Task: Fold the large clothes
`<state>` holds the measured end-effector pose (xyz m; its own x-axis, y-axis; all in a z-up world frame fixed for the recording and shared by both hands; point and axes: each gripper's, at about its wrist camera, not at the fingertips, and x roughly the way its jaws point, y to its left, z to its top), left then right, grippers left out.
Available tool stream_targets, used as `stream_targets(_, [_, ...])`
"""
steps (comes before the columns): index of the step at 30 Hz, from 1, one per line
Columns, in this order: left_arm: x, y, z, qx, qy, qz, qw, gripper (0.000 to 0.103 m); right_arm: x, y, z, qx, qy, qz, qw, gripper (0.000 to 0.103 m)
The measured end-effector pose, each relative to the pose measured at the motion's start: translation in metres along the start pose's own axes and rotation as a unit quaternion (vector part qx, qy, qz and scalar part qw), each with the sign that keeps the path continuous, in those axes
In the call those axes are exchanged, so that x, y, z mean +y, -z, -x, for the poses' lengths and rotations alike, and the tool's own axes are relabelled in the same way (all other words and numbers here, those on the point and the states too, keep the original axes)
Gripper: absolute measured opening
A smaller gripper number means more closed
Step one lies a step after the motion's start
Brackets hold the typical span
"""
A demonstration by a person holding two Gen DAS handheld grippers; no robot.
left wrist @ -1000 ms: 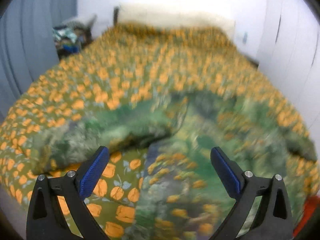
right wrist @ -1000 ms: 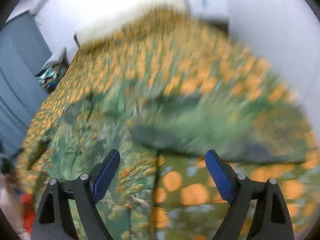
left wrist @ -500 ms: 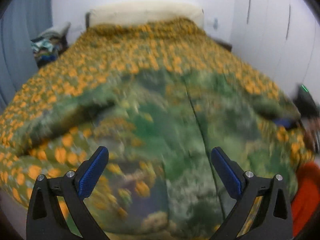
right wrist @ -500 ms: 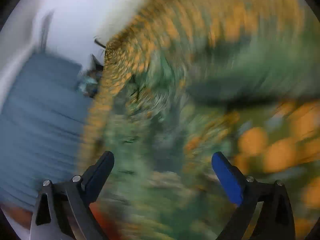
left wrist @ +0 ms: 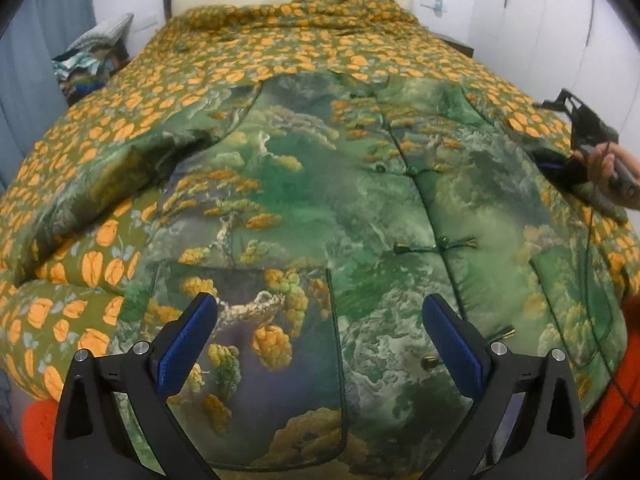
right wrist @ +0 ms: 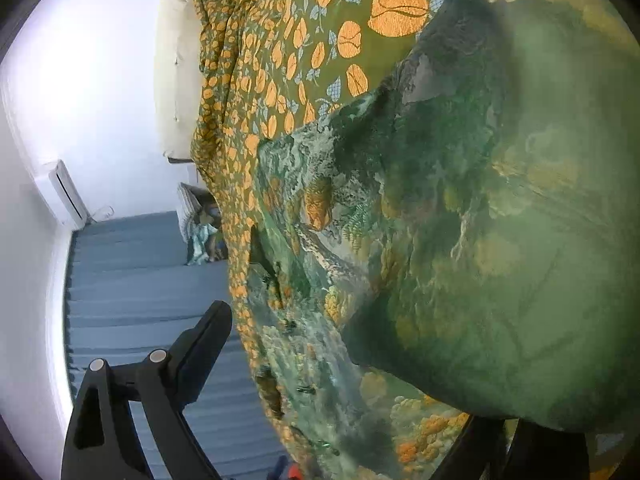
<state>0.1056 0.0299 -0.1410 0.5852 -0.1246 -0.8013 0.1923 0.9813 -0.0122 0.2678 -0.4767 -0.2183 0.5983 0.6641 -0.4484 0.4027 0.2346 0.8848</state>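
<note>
One green landscape-print jacket point(left wrist: 320, 208) lies front-up on the orange-flowered bedspread point(left wrist: 248, 52), its hem at the bed's near edge. Left tool point(left wrist: 320, 344) hovers above the hem, blue pads spread wide, holding nothing. Right tool point(left wrist: 576, 160) is at the jacket's right sleeve; cloth hides one finger, grip undeterminable.

The left gripper point(left wrist: 320, 334) was held with jaws spread wide above the hem of a green landscape-print jacket point(left wrist: 344, 208) laid flat on an orange-flowered bedspread point(left wrist: 248, 52), the right gripper point(left wrist: 576, 136) seen at its far right sleeve.
</note>
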Motion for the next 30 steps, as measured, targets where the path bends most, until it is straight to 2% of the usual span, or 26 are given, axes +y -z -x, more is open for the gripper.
stream_targets(4, [0.0, 0.003, -0.002, 0.007, -0.001, 0.002, 1.0, 0.102, -0.001, -0.006, 0.003, -0.001, -0.003, -0.003, 1.0, 0.097])
stream_targets(9, [0.001, 0.001, 0.003, -0.005, 0.0, 0.002, 1.0, 0.102, -0.006, -0.002, 0.015, -0.018, -0.039, -0.03, 0.999, 0.099])
stream_targets(11, [0.004, 0.0, 0.008, -0.013, 0.002, 0.006, 0.9999, 0.102, 0.002, 0.011, 0.023, -0.022, -0.021, 0.001, 1.0, 0.099])
stream_targets(13, [0.008, -0.002, 0.009, -0.015, 0.004, 0.017, 0.9997, 0.102, 0.015, 0.032, 0.033, -0.02, 0.018, 0.055, 0.998, 0.099])
stream_targets(15, [0.012, -0.002, 0.006, -0.006, 0.004, 0.032, 0.9995, 0.102, 0.032, 0.063, 0.041, -0.012, 0.068, 0.13, 0.989, 0.099])
stream_targets(18, [0.017, 0.0, -0.005, 0.019, 0.011, 0.053, 0.9984, 0.102, 0.054, 0.129, 0.044, 0.007, 0.141, 0.25, 0.958, 0.099])
stream_targets(19, [0.018, 0.004, -0.011, 0.032, 0.019, 0.058, 0.9976, 0.102, 0.058, 0.162, 0.044, 0.006, 0.166, 0.296, 0.941, 0.099])
stream_targets(22, [0.013, 0.017, -0.034, 0.078, 0.033, 0.054, 0.9949, 0.103, 0.05, 0.23, 0.034, -0.004, 0.219, 0.364, 0.905, 0.099])
stream_targets(23, [0.009, 0.021, -0.042, 0.09, 0.027, 0.042, 0.9947, 0.103, 0.042, 0.248, 0.03, -0.016, 0.239, 0.381, 0.893, 0.099])
stream_targets(25, [-0.004, 0.028, -0.048, 0.083, -0.005, -0.006, 0.9965, 0.103, 0.025, 0.275, 0.013, -0.023, 0.282, 0.402, 0.871, 0.099])
stream_targets(27, [-0.014, 0.032, -0.048, 0.071, -0.027, -0.034, 0.9965, 0.103, 0.005, 0.285, -0.01, -0.01, 0.335, 0.402, 0.852, 0.099])
stream_targets(28, [-0.016, 0.033, -0.048, 0.069, -0.032, -0.034, 0.9965, 0.103, -0.002, 0.289, -0.017, -0.013, 0.355, 0.407, 0.841, 0.102])
stream_targets(29, [-0.016, 0.034, -0.049, 0.067, -0.035, -0.031, 0.9967, 0.103, -0.004, 0.292, -0.024, -0.019, 0.371, 0.424, 0.826, 0.103])
stream_targets(30, [-0.017, 0.035, -0.05, 0.068, -0.037, -0.025, 0.9966, 0.103, -0.005, 0.293, -0.028, -0.02, 0.379, 0.433, 0.817, 0.103])
